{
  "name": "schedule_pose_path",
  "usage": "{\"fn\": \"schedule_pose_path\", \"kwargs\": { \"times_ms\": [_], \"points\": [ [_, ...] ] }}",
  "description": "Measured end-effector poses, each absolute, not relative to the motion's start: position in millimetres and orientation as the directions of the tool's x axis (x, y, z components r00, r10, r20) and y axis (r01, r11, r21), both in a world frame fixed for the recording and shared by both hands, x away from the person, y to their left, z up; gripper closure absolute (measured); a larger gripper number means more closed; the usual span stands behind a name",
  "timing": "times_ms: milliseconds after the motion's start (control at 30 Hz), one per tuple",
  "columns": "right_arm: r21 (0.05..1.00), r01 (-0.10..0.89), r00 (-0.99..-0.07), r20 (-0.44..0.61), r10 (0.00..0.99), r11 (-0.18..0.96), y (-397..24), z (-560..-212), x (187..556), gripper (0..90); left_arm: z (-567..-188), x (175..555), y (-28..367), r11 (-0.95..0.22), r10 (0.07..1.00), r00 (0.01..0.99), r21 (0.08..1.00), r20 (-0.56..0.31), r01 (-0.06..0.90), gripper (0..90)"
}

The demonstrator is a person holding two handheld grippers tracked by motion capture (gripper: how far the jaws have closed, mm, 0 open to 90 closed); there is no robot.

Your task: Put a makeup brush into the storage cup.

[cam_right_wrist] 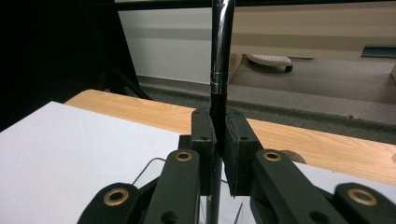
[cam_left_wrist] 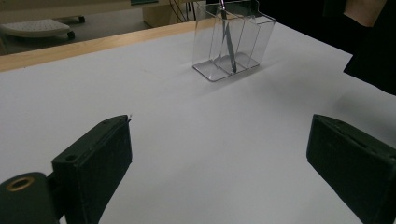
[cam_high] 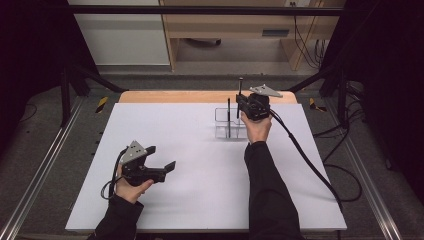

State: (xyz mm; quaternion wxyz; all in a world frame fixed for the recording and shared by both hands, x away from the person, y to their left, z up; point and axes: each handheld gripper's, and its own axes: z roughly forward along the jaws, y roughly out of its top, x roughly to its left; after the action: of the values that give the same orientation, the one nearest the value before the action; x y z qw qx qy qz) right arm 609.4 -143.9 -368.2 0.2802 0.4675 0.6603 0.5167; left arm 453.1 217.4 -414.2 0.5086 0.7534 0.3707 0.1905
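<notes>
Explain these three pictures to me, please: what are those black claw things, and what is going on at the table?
A person holds a two-jaw gripper in each hand. One camera looks down from above; the other two ride on the grippers and look along their black jaws. A white sheet covers the table, and on it stands a clear holder with compartments, one pen already inside. The right gripper is shut on a second pen, held upright over the holder. The left gripper rests on the sheet, its jaws wide open and holding nothing.

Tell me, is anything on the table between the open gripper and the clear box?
No, just bare white table lies between the left gripper and the clear box, as the left gripper view shows.
</notes>
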Motion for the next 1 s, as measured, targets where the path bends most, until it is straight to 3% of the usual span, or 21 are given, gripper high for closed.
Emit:
{"fn": "schedule_pose_path", "kwargs": {
  "times_ms": [1000],
  "points": [
    [0.918, 0.394, -0.402, 0.126, 0.907, 0.047, -131.7, -397.4, 615.3, 84.0, -414.1, 452.7, 217.5, -0.214, 0.751, 0.655, 0.907, -0.085, 0.363, 6.2]
  ]
}}
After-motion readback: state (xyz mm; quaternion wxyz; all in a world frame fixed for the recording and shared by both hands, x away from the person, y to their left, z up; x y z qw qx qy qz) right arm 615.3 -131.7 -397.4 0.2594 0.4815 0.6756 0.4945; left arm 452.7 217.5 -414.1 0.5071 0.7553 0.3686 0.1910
